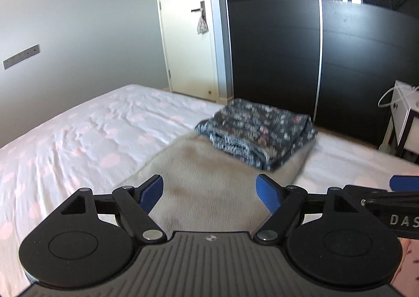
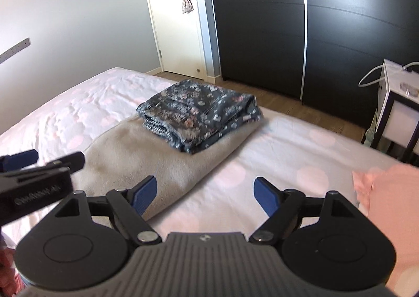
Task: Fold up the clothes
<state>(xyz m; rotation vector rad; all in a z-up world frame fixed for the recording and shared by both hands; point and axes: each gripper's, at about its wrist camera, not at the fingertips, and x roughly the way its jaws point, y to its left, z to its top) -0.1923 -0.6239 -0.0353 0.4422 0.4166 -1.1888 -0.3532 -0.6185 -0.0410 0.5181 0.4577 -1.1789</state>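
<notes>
the left tongs [image 1: 209,192] are standing spread wide with nothing between the blue pads [image 1: 152,196], hovering over a beige blanket [image 1: 207,179] lying on the bed [image 1: 78,139]. the right tongs [image 2: 205,193] are gaping wide too, gripping nothing, hanging over the blanket's edge and the dotted sheet. a folded dark floral garment [image 2: 201,116] is resting on the far end of the blanket. a pink cloth [image 2: 387,192] is showing at the right edge of the right wrist view.
</notes>
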